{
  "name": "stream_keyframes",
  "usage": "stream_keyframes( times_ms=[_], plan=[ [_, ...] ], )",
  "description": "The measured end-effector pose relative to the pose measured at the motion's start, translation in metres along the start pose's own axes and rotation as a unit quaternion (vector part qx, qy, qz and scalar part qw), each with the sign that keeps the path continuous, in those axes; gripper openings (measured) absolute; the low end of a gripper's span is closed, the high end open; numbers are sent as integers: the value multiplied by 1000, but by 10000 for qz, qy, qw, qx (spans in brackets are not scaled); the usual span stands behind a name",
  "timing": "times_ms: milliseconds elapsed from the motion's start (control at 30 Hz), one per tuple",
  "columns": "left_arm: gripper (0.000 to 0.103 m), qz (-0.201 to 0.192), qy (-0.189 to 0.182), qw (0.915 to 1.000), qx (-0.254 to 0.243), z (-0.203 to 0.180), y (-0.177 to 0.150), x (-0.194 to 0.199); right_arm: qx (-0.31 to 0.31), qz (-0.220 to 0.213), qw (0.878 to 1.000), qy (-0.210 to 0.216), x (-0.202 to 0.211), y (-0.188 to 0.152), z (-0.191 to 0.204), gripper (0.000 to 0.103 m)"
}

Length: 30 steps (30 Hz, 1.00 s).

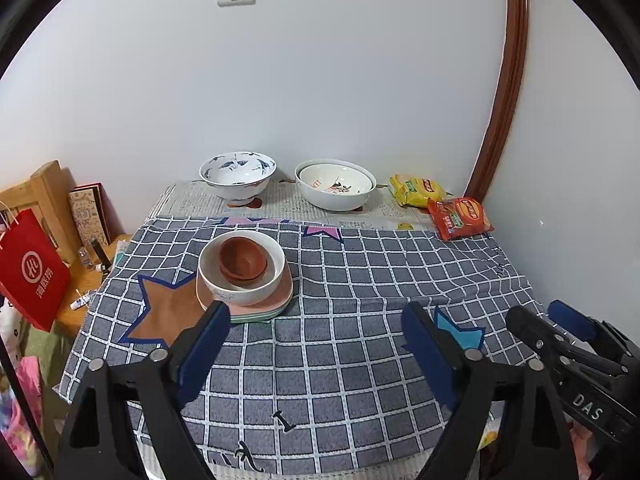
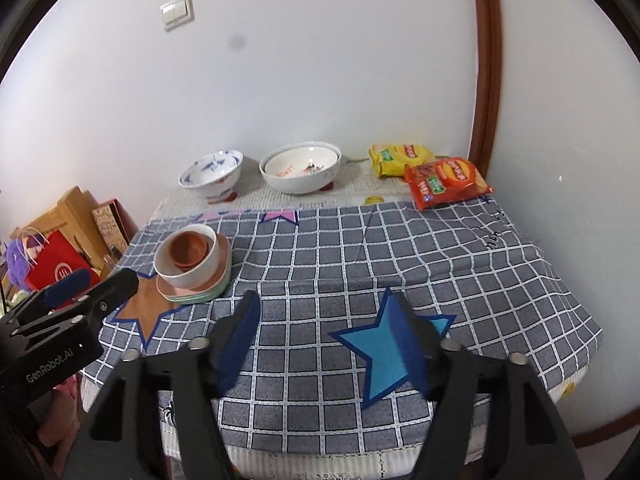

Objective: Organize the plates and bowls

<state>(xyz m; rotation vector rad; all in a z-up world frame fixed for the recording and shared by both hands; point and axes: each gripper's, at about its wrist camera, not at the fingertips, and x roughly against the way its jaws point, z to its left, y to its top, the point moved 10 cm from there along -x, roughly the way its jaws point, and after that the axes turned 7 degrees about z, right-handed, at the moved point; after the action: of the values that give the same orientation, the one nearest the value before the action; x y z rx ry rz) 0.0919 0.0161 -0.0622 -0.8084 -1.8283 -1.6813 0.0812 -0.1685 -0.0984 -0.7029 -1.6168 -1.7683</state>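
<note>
On the left of the checked tablecloth stands a stack: brown bowls nested in a white bowl, on pink and green plates. The same stack shows in the right wrist view. At the back stand a blue-patterned bowl and a white bowl with a smaller one inside. My left gripper hangs open just in front of the stack, with nothing between its fingers. My right gripper is open over a blue star on the cloth, also holding nothing.
A yellow snack bag and a red one lie at the back right by the wall. Left of the table are a red paper bag and wooden furniture. A brown door frame rises at the right.
</note>
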Motion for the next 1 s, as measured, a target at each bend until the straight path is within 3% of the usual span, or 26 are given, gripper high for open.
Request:
stream_keyframes(
  times_ms=[200,1000],
  plan=[
    [95,-31,68,10000,-41,-6,-5,9,101,-80,9995,-296,8,-5,-5,90],
    [96,-91,172,9998,-55,-6,-10,19,56,-239,9992,-311,29,-11,-5,90]
  ],
)
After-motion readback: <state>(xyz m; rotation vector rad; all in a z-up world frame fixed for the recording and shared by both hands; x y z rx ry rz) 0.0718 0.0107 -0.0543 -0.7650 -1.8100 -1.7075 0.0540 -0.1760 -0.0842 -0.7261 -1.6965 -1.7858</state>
